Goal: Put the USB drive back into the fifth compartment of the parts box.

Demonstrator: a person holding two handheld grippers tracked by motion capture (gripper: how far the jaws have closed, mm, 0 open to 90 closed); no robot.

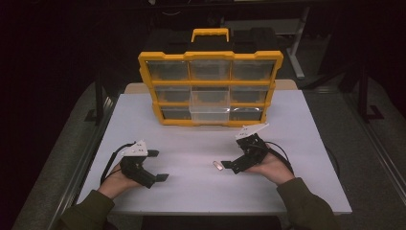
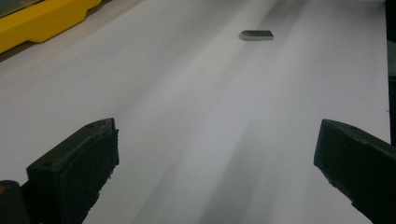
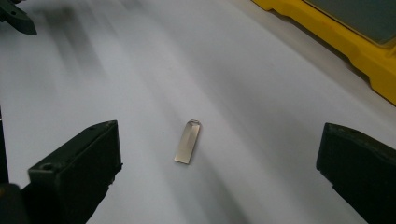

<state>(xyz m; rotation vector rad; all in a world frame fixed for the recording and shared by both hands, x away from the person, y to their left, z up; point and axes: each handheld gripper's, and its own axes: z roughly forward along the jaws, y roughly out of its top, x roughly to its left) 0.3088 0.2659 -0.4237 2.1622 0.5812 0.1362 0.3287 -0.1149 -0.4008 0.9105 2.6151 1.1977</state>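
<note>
At the near left of the white table (image 1: 191, 191), a hand (image 1: 115, 181) in an olive sleeve holds the left gripper (image 1: 157, 165) low over the surface, its two black jaws spread wide apart with nothing between them; in the left gripper view the bare tabletop runs out ahead of those jaws, and a small flat metal piece (image 2: 256, 35) lies well beyond them. Further right, about the middle of the near half of the table, that same small metal piece (image 1: 218, 166), slim and silvery with a little loop at one end, lies flat on the table. Just to its right sits the right gripper (image 1: 229, 165), held by the other hand (image 1: 272, 168), jaws also wide apart and empty; in the right gripper view the metal piece (image 3: 188, 142) lies on the table between the two jaws, touching neither. At the far side of the table, a yellow-framed organiser case (image 1: 210, 88) stands upright with its clear drawers facing the person, and one middle drawer (image 1: 209, 111) is pulled part-way out.
</note>
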